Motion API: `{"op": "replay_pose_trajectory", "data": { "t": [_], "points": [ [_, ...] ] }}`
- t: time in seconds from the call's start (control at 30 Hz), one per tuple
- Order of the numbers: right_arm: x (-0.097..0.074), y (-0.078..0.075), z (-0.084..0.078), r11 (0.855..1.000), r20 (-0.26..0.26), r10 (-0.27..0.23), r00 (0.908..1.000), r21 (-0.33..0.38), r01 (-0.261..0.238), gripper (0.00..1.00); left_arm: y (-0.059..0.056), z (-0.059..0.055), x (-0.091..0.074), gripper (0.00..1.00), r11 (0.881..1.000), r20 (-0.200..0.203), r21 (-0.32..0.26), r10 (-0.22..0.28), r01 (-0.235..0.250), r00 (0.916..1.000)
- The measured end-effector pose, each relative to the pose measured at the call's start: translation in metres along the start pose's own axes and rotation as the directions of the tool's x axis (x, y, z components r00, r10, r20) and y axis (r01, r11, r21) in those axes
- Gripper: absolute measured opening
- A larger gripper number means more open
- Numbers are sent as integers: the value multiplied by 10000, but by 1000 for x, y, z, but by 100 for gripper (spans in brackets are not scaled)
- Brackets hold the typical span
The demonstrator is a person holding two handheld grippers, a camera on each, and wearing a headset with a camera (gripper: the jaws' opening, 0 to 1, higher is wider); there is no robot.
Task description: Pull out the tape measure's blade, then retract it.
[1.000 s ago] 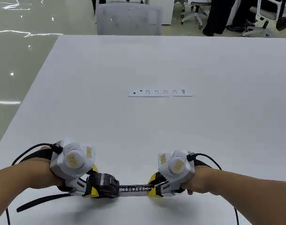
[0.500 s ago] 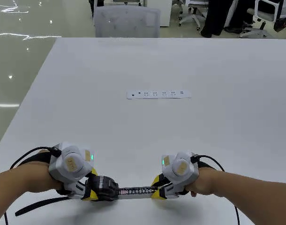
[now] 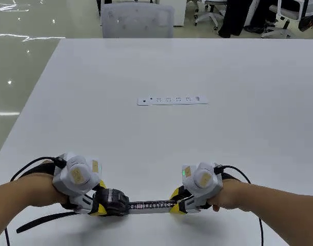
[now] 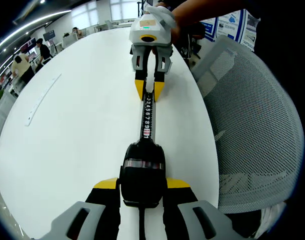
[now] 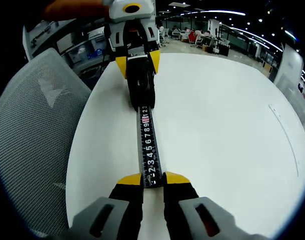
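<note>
Head view | left gripper [image 3: 101, 200] clamps tape measure [image 3: 115, 201]; right gripper [image 3: 175, 204] pinches blade [image 3: 151, 206] tip | short length out; probably more pull, then retraction left

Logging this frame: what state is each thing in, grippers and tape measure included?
left gripper, shut on the tape measure case.
right gripper, shut on the end of the blade.
tape measure case, clamped from both sides.
blade, partly pulled out, straight between the grippers.
power strip, flat on the table, nothing plugged in.
</note>
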State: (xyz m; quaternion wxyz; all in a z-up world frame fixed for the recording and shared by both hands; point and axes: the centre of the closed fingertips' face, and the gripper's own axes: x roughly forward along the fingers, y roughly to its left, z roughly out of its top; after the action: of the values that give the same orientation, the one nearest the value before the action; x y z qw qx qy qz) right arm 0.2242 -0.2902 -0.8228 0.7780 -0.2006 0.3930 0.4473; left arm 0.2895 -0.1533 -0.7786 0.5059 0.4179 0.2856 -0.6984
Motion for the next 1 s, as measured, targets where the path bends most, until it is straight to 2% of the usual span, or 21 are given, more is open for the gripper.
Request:
{"op": "replay_pose_trajectory", "data": {
  "t": [1.0],
  "points": [
    [-8, 1, -11, 9999, 38, -39, 10000, 162, 39, 13, 0, 0, 2, 29, 10000, -13, -51, 51, -51, 10000]
  ]
}}
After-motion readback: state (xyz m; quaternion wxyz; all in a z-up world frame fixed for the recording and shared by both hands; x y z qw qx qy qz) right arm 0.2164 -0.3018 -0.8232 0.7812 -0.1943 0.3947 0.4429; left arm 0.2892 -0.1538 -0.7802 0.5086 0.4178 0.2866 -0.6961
